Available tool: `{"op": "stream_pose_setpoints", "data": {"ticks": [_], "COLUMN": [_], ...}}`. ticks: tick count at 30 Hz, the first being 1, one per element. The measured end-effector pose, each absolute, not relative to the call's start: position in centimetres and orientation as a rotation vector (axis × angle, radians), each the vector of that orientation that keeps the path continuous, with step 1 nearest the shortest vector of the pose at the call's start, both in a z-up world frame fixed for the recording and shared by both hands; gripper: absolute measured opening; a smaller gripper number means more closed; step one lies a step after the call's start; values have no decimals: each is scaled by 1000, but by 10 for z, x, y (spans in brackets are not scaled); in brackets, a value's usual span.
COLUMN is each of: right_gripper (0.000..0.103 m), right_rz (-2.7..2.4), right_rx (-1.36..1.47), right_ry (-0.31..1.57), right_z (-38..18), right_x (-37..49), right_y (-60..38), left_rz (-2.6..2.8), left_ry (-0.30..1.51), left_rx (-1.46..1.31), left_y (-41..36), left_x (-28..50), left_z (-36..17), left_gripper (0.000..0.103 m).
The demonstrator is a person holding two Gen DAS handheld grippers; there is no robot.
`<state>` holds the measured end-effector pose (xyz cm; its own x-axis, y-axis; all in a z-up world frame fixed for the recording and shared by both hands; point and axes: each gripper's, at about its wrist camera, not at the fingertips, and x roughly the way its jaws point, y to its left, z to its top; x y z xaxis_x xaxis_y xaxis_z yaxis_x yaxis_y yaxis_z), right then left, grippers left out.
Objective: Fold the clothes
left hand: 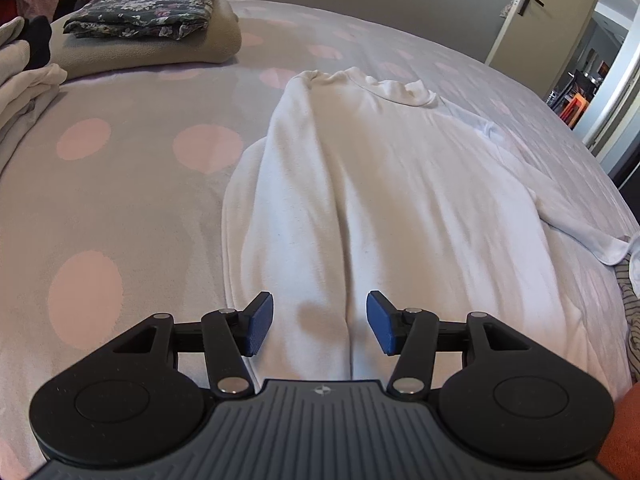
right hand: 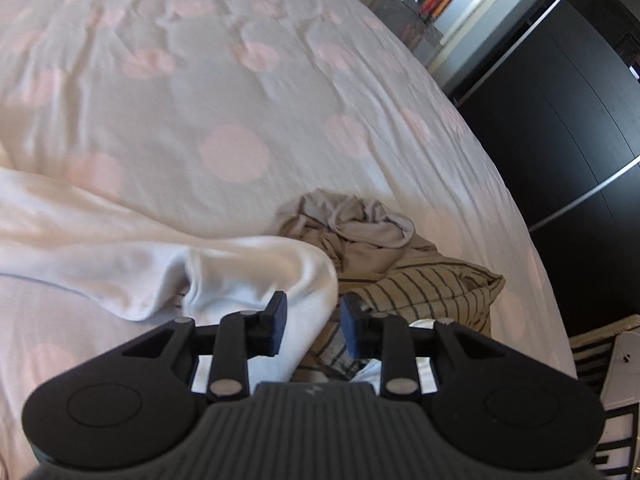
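- Bed (left hand: 132, 216) with a grey cover dotted pink takes up most of both views; judged as the work surface, flat and wide enough to spread a garment.
- White long-sleeved top (left hand: 360, 184) lies on the bed, collar away from the camera, hem toward it. Its left side looks turned in over the body, with a long lengthwise crease down the middle. The right sleeve (left hand: 584, 236) trails out toward the bed edge, not tucked.
- Judged partly folded: one side in, other sleeve out.
- Folded stack at far left: floral dark cloth (left hand: 140, 10) on top of a beige folded piece (left hand: 188, 50), set well apart from the top, probably to keep done items out of the way.
- Crumpled pile near the bed edge: striped beige garment (right hand: 436, 284) with a grey bunched one (right hand: 360, 224) on it, unfolded.
- Left gripper (left hand: 320, 322) hovers over the hem end of the top, blue pads spread wide, holding nothing.
- Right gripper (right hand: 312, 324) sits at the sleeve's cuff end; pads apart with white cloth between them, not pinched. View is blurred, so contact is unclear.
- Sleeve end lies just beside the striped pile, maybe touching.
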<state>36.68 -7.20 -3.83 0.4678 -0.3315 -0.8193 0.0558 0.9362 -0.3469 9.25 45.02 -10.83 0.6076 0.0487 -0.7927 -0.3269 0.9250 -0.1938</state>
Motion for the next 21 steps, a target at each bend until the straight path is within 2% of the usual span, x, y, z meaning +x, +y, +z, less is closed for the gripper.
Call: {"op": "stream_pose_setpoints", "data": {"ticks": [7,16,18,19,21], "right_gripper": [41,41,41,41,41], "right_rz": [1,185,189,192,196], "right_rx": [-96,136,155,165,184], "right_ry": [959,917,922,924,929], "right_z": [-21,-57,-69,-75,-88], "right_x": [313,265,261,258,254], "right_y": [-17,63,67,69,74], "left_rz": [284,291,279,270,254], "left_ry": [934,1032,1048,1054,1069], "left_rx": [-367,-516,-513,-508,-493], "left_y": [456,467,464,462,459], "left_x": [82,62,61,61,61], "left_z": [-102,-106,-106,-106,-106], "left_gripper": [50,41,31,30,13]}}
